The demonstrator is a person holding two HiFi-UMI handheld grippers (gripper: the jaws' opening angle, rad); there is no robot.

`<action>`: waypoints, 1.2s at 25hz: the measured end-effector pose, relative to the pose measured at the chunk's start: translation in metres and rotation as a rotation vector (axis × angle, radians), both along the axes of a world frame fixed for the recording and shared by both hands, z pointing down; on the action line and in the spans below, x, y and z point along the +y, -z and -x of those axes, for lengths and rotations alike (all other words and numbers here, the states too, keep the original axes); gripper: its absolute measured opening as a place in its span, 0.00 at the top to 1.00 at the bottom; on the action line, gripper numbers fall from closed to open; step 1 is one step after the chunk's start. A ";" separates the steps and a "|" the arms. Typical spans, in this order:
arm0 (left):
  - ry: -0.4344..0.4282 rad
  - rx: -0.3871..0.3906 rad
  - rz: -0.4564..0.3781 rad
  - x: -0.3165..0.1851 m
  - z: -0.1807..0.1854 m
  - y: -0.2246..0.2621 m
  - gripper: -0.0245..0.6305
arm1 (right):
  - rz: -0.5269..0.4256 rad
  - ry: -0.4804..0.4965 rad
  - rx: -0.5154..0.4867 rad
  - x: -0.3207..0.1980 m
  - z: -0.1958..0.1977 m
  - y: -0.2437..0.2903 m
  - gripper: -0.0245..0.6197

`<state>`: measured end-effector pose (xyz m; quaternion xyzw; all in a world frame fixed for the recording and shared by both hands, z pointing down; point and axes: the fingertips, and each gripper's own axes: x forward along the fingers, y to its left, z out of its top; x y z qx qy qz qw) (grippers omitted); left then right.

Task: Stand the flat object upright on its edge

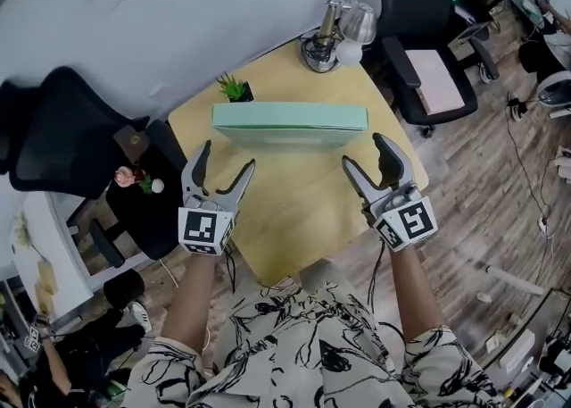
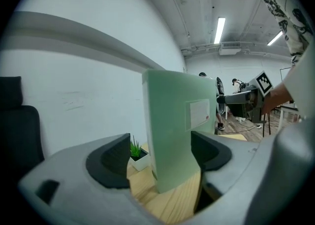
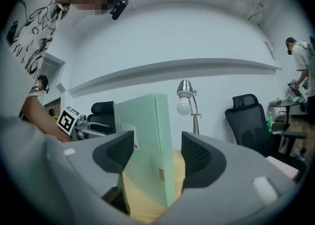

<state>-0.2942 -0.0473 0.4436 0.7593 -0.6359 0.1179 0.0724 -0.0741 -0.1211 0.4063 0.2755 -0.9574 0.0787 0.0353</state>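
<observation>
A flat pale green box (image 1: 290, 120) stands upright on its long edge across the far half of the wooden table (image 1: 294, 219). My left gripper (image 1: 227, 158) is open, just short of the box's left end and not touching it. On the other side my right gripper (image 1: 363, 152) is open too, a little short of the right end. In the left gripper view the box (image 2: 177, 120) rises beyond the gripper (image 2: 160, 157), whose pads are apart from it. The right gripper view shows the box (image 3: 147, 145) end-on, beyond the spread gripper (image 3: 156, 157).
A small potted plant (image 1: 235, 87) sits just behind the box's left end. A desk lamp (image 1: 335, 36) stands at the table's far corner. Black office chairs (image 1: 419, 31) flank the table, another (image 1: 62, 143) on the left. The table's near edge is close to the person's body.
</observation>
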 end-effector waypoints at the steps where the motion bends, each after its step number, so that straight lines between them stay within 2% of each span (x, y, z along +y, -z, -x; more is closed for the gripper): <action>1: 0.013 0.008 -0.013 0.005 0.003 0.005 0.40 | 0.007 -0.022 -0.002 0.000 -0.005 0.003 0.50; 4: 0.049 0.037 -0.057 0.018 0.008 0.024 0.49 | 0.011 -0.106 0.010 -0.001 -0.023 0.013 0.66; 7: 0.094 0.033 -0.088 0.033 0.014 0.043 0.59 | -0.011 -0.144 -0.032 0.005 -0.036 0.033 0.83; 8: 0.118 0.036 -0.097 0.039 0.018 0.050 0.68 | -0.021 -0.148 -0.044 0.009 -0.039 0.040 0.91; 10: 0.157 0.059 -0.125 0.050 0.023 0.063 0.82 | -0.035 -0.154 -0.058 0.016 -0.043 0.052 0.96; 14: 0.196 0.076 -0.175 0.068 0.027 0.090 0.96 | -0.054 -0.186 -0.043 0.022 -0.052 0.071 0.97; 18: 0.244 0.109 -0.202 0.087 0.027 0.116 0.96 | -0.074 -0.229 -0.007 0.029 -0.065 0.089 0.97; 23: 0.241 0.121 -0.213 0.107 0.020 0.140 0.96 | -0.081 -0.280 -0.041 0.045 -0.084 0.118 0.97; 27: 0.273 0.125 -0.233 0.126 0.026 0.168 0.96 | -0.105 -0.286 -0.066 0.060 -0.096 0.142 0.97; 30: 0.287 0.132 -0.218 0.139 0.030 0.183 0.96 | -0.121 -0.296 -0.076 0.069 -0.105 0.157 0.97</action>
